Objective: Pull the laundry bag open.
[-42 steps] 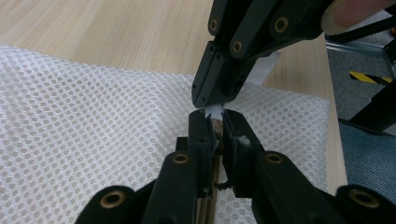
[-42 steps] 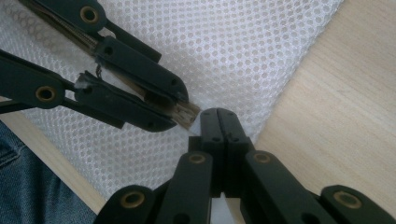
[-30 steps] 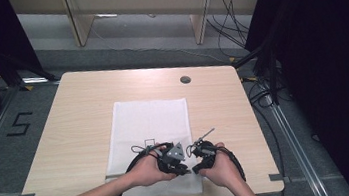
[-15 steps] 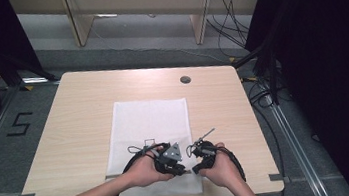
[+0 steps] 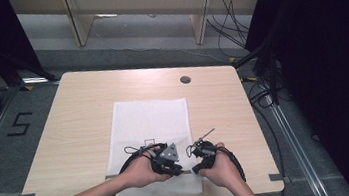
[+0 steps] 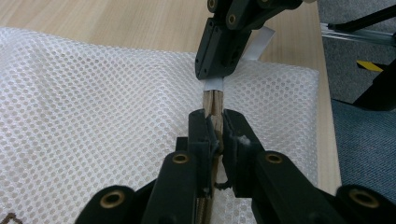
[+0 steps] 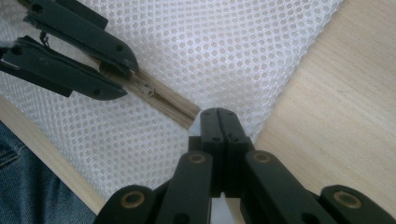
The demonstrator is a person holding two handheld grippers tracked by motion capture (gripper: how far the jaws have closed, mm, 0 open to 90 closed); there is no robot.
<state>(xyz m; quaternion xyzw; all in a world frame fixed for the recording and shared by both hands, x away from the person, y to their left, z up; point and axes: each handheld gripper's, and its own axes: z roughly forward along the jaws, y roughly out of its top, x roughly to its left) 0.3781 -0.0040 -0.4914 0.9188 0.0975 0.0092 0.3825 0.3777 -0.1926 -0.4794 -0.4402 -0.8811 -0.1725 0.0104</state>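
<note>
A white mesh bag (image 5: 150, 121) lies flat on the wooden table (image 5: 79, 115), with a tan zipper (image 6: 213, 99) along its near edge. My left gripper (image 6: 214, 122) is shut on that zipper, at the slider. My right gripper (image 7: 218, 114) is shut just past the zipper's end (image 7: 184, 113), at the bag's near right corner. In the left gripper view, the right gripper (image 6: 215, 77) pinches a white tab (image 6: 214, 84) there. In the high view both hands hold the left gripper (image 5: 176, 170) and the right gripper (image 5: 195, 168) tip to tip over the bag's front edge.
The table's front edge runs just under the hands, with grey tape (image 5: 275, 177) at its right corner. A round cable hole (image 5: 185, 79) sits at the back. Black cables (image 5: 262, 92) lie on the floor to the right. The person's jeans (image 7: 28, 186) are below the edge.
</note>
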